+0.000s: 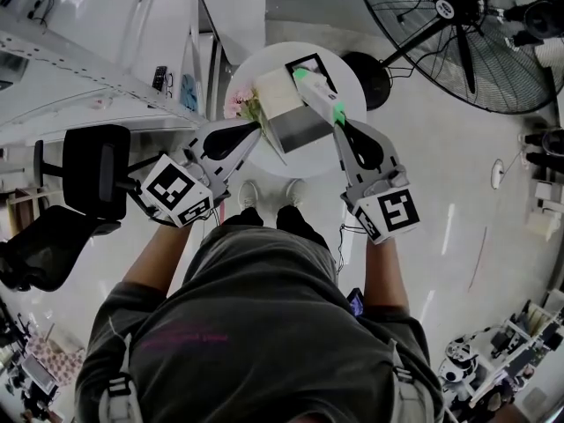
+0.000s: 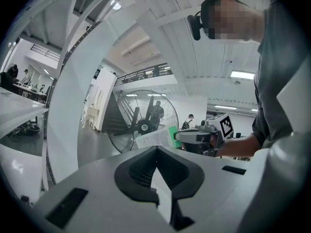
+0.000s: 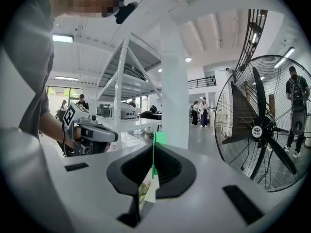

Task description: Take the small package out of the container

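In the head view both grippers are raised over a round white table (image 1: 355, 76). My left gripper (image 1: 261, 129) is shut on the edge of a grey, flat bag-like container (image 1: 298, 129); in the left gripper view that edge shows as a thin pale sheet (image 2: 164, 198) between the closed jaws. My right gripper (image 1: 337, 118) is shut on a small white package with green ends (image 1: 315, 89), held just above and to the right of the container. The package stands edge-on in the right gripper view (image 3: 152, 176). It also shows across from the left gripper (image 2: 156, 138).
On the table lie a beige box (image 1: 276, 95), pink flowers (image 1: 239, 105) and a black-framed card (image 1: 308, 62). A large floor fan (image 1: 467, 33) stands to the right, a black office chair (image 1: 95, 170) to the left, and white shelving (image 1: 79, 60) behind it.
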`<state>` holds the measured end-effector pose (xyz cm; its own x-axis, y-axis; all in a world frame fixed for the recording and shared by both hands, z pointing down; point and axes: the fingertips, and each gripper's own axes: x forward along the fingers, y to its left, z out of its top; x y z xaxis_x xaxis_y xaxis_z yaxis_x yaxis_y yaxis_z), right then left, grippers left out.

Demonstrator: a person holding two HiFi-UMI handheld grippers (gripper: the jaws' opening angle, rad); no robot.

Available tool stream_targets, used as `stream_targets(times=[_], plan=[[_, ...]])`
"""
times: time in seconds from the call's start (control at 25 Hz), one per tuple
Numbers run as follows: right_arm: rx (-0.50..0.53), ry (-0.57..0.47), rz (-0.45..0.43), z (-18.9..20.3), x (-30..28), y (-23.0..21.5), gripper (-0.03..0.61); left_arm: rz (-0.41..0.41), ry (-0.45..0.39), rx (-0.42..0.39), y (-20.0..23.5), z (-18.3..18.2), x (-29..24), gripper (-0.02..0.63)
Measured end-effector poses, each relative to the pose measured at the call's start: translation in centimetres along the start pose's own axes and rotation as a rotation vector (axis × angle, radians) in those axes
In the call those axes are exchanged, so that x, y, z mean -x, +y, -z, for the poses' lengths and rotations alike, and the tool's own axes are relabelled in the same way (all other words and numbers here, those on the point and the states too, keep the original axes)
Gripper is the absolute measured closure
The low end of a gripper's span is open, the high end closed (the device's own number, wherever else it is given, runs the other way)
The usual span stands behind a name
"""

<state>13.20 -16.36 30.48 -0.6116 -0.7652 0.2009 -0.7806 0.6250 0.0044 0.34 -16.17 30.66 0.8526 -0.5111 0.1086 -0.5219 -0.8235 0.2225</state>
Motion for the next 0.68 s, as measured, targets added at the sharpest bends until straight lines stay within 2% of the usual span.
stream_targets(times=[0.68], plan=[[-0.031,0.059,-0.005,2.8,0.5,-1.1,0.554,0.014,0.014,0.019,-0.3,1.1,-1.9,0.598]])
